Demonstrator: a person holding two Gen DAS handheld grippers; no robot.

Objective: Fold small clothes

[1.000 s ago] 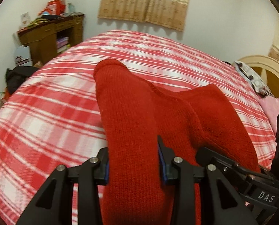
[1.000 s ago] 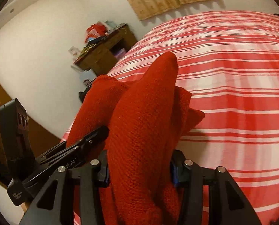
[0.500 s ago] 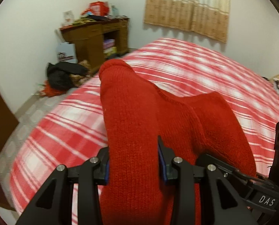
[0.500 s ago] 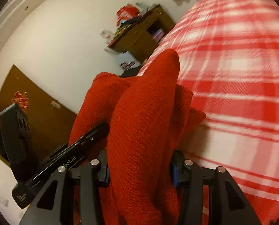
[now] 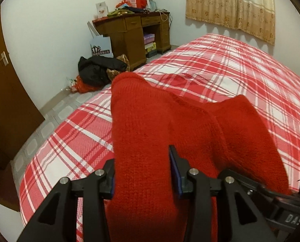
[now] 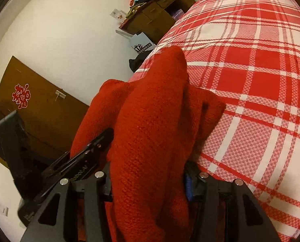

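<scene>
Red knit garment (image 5: 150,133) bunched between both tools, left tool (image 5: 142,173) and right tool (image 6: 147,179) each clamped on it, long axis running up-frame over the plaid bed (image 5: 240,72), side by side

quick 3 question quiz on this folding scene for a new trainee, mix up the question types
1. True or false: both grippers are shut on the red knit garment.
2. Multiple choice: the bedspread pattern is A) plain blue B) red and white plaid C) green dots.
3. Fill in: against the far wall stands a wooden ____.

Key:
1. True: the left gripper and right gripper each clamp it.
2. B
3. desk
</scene>
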